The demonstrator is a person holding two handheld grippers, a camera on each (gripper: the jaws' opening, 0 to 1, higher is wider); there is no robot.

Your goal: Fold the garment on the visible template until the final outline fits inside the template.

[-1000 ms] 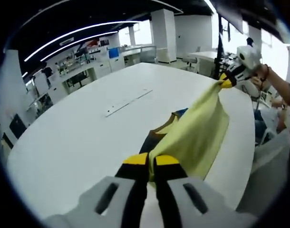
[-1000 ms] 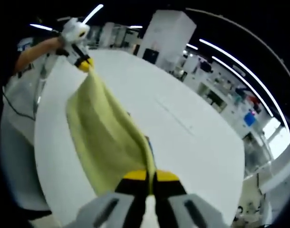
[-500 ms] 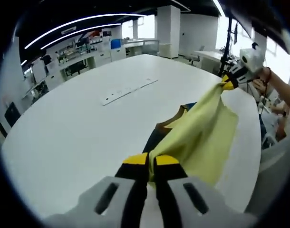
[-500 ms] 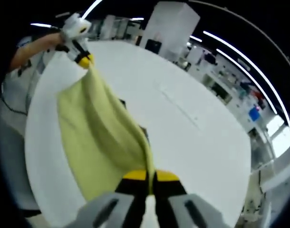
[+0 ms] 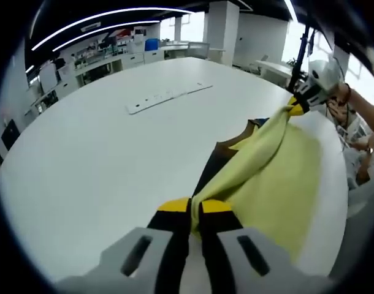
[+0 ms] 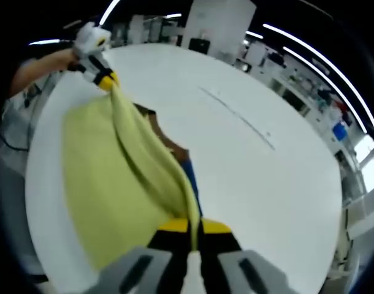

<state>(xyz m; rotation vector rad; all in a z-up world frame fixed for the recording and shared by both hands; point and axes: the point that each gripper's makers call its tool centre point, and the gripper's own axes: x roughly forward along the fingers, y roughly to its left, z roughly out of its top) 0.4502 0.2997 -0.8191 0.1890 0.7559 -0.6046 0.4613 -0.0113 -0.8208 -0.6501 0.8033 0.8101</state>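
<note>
A yellow garment [image 5: 270, 177] hangs stretched between my two grippers over a large white table [image 5: 83, 153]. In the left gripper view my left gripper [image 5: 196, 209] is shut on one corner, and the right gripper [image 5: 292, 109] pinches the far corner. In the right gripper view my right gripper [image 6: 196, 228] is shut on the yellow garment [image 6: 107, 184], and the left gripper [image 6: 106, 79] holds its far end, a hand behind it. Dark, brown and blue patches [image 5: 221, 156] [image 6: 175, 150] show under the raised edge; I cannot tell whether they belong to the garment.
A long thin white strip [image 5: 168, 97] [image 6: 236, 113] lies on the table [image 6: 267, 184] beyond the garment. The table's curved edge runs close behind the cloth. A person's arm [image 5: 365, 116] reaches in. Benches and a white pillar stand in the room behind.
Both grippers have come down closer to the table with the garment still held. The cloth now spreads wider and lower over the table.
</note>
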